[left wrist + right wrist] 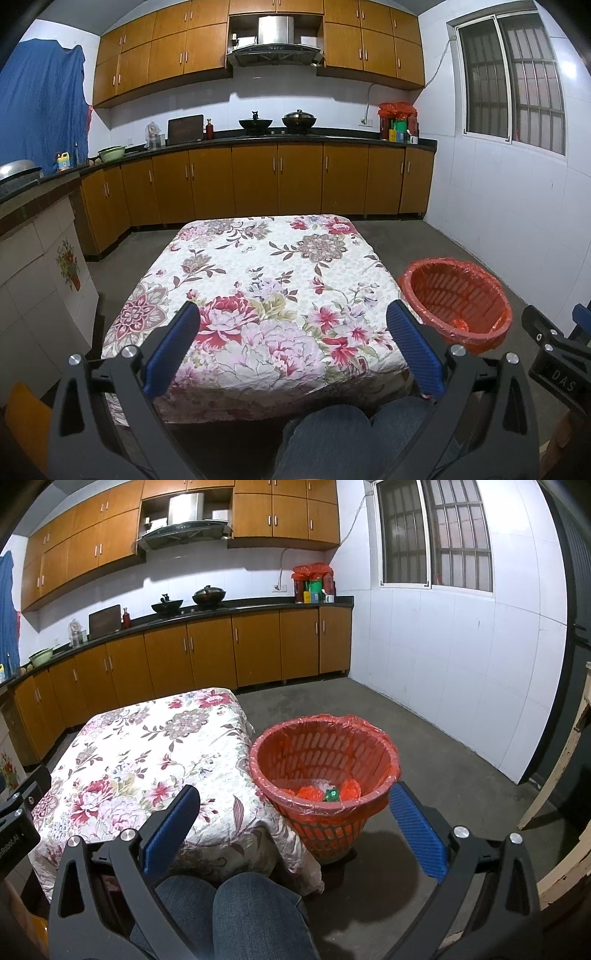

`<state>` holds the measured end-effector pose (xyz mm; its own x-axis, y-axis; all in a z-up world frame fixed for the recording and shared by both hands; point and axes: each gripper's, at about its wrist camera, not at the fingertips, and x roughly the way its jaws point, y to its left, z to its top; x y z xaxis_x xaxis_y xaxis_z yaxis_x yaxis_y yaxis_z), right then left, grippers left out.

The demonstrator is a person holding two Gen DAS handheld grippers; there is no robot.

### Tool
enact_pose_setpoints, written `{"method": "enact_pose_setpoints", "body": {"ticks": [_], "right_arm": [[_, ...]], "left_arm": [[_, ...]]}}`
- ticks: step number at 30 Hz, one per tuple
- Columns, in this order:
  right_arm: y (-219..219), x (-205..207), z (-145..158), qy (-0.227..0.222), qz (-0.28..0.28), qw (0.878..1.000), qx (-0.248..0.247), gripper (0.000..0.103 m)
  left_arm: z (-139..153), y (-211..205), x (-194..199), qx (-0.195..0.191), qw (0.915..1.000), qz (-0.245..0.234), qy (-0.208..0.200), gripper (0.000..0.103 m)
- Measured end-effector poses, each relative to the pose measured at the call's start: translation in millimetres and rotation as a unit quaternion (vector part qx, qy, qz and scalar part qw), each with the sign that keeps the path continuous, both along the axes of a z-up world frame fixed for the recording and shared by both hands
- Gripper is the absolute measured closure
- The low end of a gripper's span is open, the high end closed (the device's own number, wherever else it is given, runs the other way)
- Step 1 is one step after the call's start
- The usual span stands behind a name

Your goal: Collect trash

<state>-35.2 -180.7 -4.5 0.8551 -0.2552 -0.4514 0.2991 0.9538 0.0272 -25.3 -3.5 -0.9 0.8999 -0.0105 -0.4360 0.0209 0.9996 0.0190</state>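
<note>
Both sets of jaws stand spread wide with nothing between them: the left gripper (291, 325) is held over the near edge of the desk, the right gripper (295, 808) is held lower and further right, over the floor (424, 738).

The trash (325, 792) lies at the bottom of the bin (384, 771), straight ahead of the right jaws and just past their tips: crumpled orange-red pieces, a small green one and something pale and clear. It sits low inside, which suggests it was dropped in rather than stacked. In the left view only one orange scrap shows through the bin's mouth, off to the right of the left jaws.

The bin is a slotted orange basket with a red plastic liner (354, 720) folded over its rim, presumably so the whole load can be lifted out in one go. It stands on the floor close against the desk's right corner, within easy reach of the right hand.

The desk (258, 266), covered by a flowered cloth that hangs down its sides, shows no loose item on top in either view. Judging by that, the collecting looks finished or close to it, and the empty, parted jaws fit a pause between grabs.

The person's knees (236, 904) show below both sets of jaws, so they seem to be seated at the desk's near side.
</note>
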Motion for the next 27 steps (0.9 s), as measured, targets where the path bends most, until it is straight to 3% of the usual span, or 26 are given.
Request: {"method": "enact_pose_setpoints", "body": {"ticks": [27], "right_arm": [[-2.0, 0.6, 1.1, 0.002, 0.001, 1.000, 0.001, 0.002]], "left_arm": [[-3.4, -1.4, 3.4, -0.001, 1.0000, 0.000, 0.004, 0.004]]}}
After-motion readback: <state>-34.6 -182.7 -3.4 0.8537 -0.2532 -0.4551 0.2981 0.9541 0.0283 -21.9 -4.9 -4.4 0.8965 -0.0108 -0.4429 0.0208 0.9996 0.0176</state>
